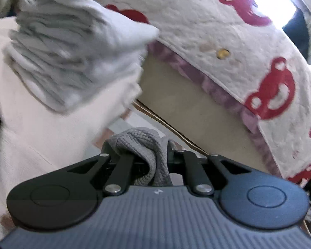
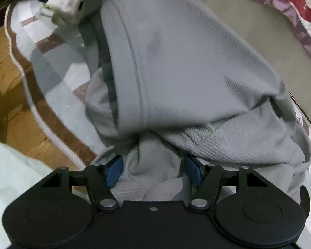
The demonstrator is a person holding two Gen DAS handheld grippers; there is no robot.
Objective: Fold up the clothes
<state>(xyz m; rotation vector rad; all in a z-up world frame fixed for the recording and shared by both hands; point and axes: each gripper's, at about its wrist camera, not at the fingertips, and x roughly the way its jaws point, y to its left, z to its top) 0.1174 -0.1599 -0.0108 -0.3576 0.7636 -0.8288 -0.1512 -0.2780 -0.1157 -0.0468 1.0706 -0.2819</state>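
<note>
A grey waffle-knit garment (image 2: 176, 66) is held aloft beside the bed (image 1: 228, 47), above the rug (image 2: 58, 95), each tongs, left (image 1: 144, 155) and right (image 2: 153, 166), closed on a bunched edge. Both grips are best kept firm and level so the cloth hangs flat.

quilt (image 1: 228, 31) with red bears over bed, patterned rug (image 2: 41, 66) below

Grey waffle-knit garment (image 2: 176, 66), white quilt (image 1: 228, 31) – red bear prints, purple-edged – brown-bordered rug (image 2: 41, 95)
</note>
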